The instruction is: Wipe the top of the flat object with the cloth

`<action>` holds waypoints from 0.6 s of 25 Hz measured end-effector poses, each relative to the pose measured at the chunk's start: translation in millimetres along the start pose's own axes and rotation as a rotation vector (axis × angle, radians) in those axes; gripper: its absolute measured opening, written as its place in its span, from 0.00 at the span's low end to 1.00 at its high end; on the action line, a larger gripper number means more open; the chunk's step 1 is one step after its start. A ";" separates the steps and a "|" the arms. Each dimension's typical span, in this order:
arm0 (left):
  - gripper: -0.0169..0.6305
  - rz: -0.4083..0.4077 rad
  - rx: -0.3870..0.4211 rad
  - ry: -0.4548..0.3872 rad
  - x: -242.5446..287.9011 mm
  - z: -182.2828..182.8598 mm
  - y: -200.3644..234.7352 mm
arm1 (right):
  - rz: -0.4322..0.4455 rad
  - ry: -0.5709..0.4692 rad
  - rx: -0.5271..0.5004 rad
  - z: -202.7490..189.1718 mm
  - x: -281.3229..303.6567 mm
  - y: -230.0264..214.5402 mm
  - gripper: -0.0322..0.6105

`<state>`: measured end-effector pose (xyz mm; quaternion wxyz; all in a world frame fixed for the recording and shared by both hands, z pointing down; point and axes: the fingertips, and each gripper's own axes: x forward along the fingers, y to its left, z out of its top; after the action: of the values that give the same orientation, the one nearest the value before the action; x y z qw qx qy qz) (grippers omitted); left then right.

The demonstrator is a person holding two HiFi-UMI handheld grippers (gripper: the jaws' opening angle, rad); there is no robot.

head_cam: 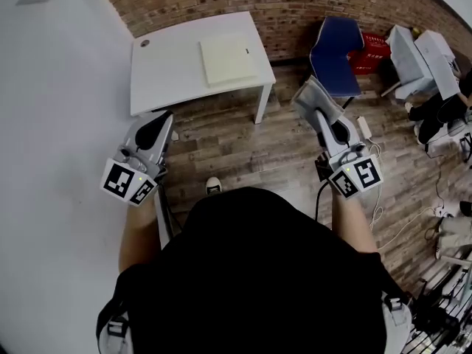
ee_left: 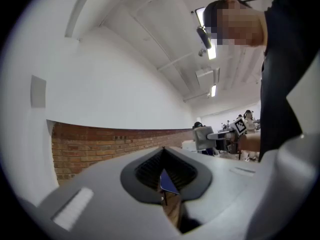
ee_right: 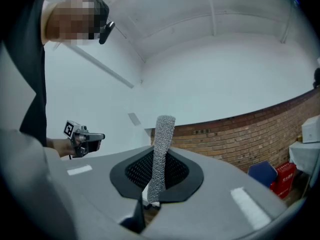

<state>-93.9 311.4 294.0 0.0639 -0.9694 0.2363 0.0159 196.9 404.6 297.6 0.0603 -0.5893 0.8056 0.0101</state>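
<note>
Between the jaws of the right gripper (head_cam: 317, 103): cloth (ee_right: 161, 149), grey, coarse-textured, pinched near its lower end, standing up as a narrow strip; judged light and soft, apt to fold under pressure, so best pressed flat and not dragged by a corner; grip appears secure.
Left gripper (head_cam: 158, 124): jaws drawn in to a thin slit, nothing between them; held at the person's left, level with the right.
Far, a little left of centre: white table (head_cam: 166, 68); on its right half the flat object (head_cam: 227, 59), pale cream, square, lying flat, well apart from both grippers; judged thin, light, likely to slide when wiped; steady one edge with the left gripper.
Far right: blue chair (head_cam: 335, 54); red crate (head_cam: 370, 50).
</note>
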 end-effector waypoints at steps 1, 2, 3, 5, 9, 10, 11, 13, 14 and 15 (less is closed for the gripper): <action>0.03 0.001 -0.001 0.000 0.9 -0.1 -1.9 | 0.003 0.000 0.012 -0.1 -0.4 -1.2 0.07; 0.03 0.000 -0.002 0.001 1.5 -1.0 -3.7 | 0.007 0.001 0.021 -0.5 -0.6 -1.7 0.07; 0.03 -0.001 -0.004 0.004 2.2 -2.8 -5.4 | 0.012 0.003 0.026 -1.0 -0.7 -1.9 0.07; 0.03 -0.004 -0.009 0.011 5.0 -8.2 -8.8 | 0.019 0.006 0.030 -2.2 -1.7 -2.6 0.07; 0.03 -0.021 -0.013 0.018 13.1 -13.4 -13.1 | 0.021 0.019 0.036 -7.9 -5.3 -2.0 0.07; 0.03 -0.025 -0.011 0.020 14.6 -13.8 -12.1 | 0.021 0.023 0.036 -9.7 -5.1 -1.0 0.07; 0.03 -0.029 -0.012 0.022 15.7 -15.1 -10.4 | 0.021 0.028 0.035 -11.9 -4.9 0.1 0.07; 0.03 -0.037 -0.015 0.027 17.3 -18.9 -7.0 | 0.017 0.037 0.032 -16.3 -6.1 1.7 0.07; 0.03 -0.040 -0.014 0.028 18.4 -19.9 -5.9 | 0.011 0.038 0.034 -17.9 -7.7 1.0 0.07; 0.03 -0.044 -0.012 0.028 20.5 -19.9 -5.4 | 0.003 0.039 0.039 -19.1 -9.6 -1.2 0.07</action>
<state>-73.2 304.2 313.1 0.0552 -0.9749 0.2157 0.0024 199.3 411.7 317.7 0.0562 -0.5870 0.8074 -0.0172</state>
